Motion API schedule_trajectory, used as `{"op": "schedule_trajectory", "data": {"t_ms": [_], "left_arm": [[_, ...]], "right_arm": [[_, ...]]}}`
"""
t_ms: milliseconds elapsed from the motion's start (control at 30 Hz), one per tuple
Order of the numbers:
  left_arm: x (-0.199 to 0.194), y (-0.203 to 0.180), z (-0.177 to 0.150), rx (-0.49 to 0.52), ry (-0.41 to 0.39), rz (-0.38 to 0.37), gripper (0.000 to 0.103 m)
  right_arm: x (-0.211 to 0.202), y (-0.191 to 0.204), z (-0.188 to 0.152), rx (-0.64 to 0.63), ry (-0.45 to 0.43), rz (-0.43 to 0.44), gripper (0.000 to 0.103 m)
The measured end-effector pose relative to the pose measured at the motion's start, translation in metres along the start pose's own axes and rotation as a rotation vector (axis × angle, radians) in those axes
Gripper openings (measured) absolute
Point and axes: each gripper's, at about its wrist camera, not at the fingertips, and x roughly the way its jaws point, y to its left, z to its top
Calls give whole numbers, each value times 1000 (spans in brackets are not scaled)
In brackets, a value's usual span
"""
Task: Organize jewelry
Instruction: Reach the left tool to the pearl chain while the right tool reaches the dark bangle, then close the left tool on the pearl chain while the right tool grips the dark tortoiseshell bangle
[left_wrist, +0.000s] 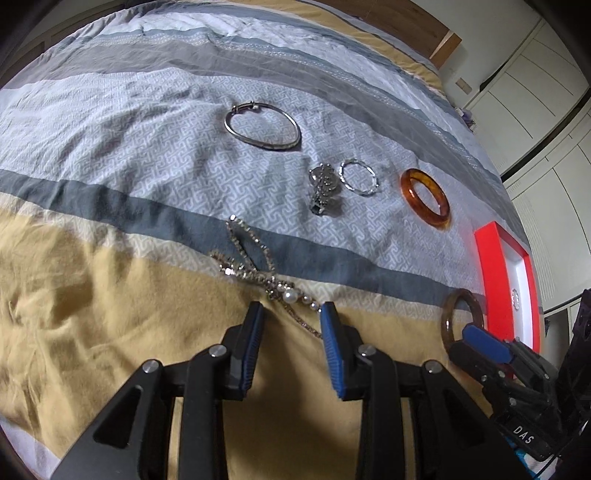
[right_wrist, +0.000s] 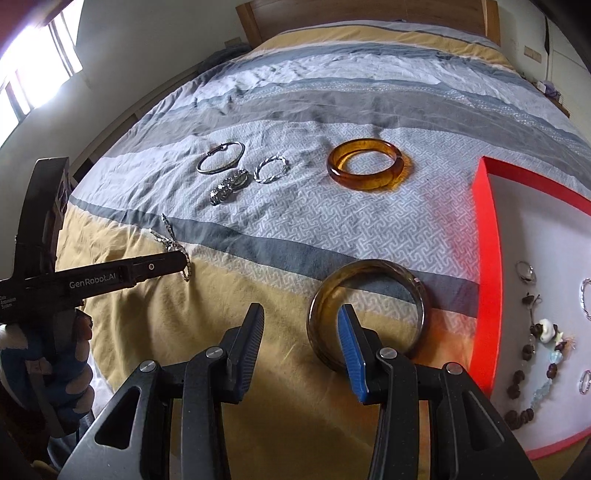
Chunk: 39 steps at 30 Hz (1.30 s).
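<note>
L wrist: L gripper (left_wrist: 291, 314) jaws wide, empty, just short of necklace (left_wrist: 255, 266) on bed (left_wrist: 110, 110); chain's long axis runs away-left, pearl end nearest jaws.

R wrist: R gripper (right_wrist: 301, 321) jaws wide, straddling near-left rim of dark bangle (right_wrist: 365, 314), lying flat; tray (right_wrist: 487, 295) just right. R nearer tray.
</note>
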Motion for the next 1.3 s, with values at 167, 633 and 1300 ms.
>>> {"op": "schedule_trajectory", "data": {"t_ms": [167, 633, 1300], "left_arm": [[12, 4, 5, -22, -1, -8, 30], [27, 7, 20, -63, -46, -63, 40], [10, 15, 8, -30, -114, 0, 5]], "right_arm": [[20, -6, -5, 15, 27, 16, 42], [37, -5, 0, 4, -6, 40, 44], [33, -7, 0, 23, -21, 57, 11]]}}
